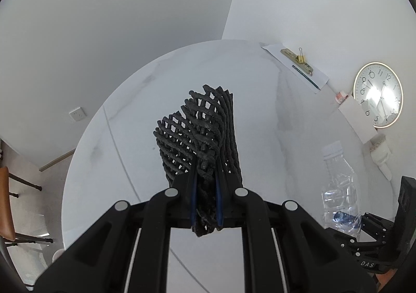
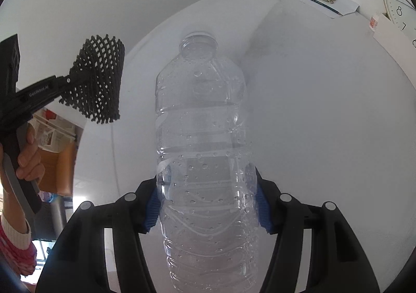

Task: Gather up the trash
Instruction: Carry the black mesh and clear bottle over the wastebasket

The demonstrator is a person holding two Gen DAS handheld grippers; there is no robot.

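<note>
My left gripper [image 1: 206,171] is shut on a black foam net sleeve [image 1: 200,132] and holds it above the white round table [image 1: 130,116]. The same sleeve [image 2: 97,80] and left gripper [image 2: 68,80] show at the left of the right wrist view. My right gripper [image 2: 208,189] is shut on a clear empty plastic bottle [image 2: 202,137], uncapped, mouth pointing away, its blue pads [image 2: 153,207] pressing both sides. The bottle also shows at the right of the left wrist view [image 1: 338,184].
At the table's far right lie a white paper [image 1: 299,67] with a ruler, a yellow binder clip [image 1: 300,58] and a pen. A wall clock [image 1: 378,94] leans behind a white box [image 1: 357,121]. A brown chair [image 1: 6,204] stands at the left.
</note>
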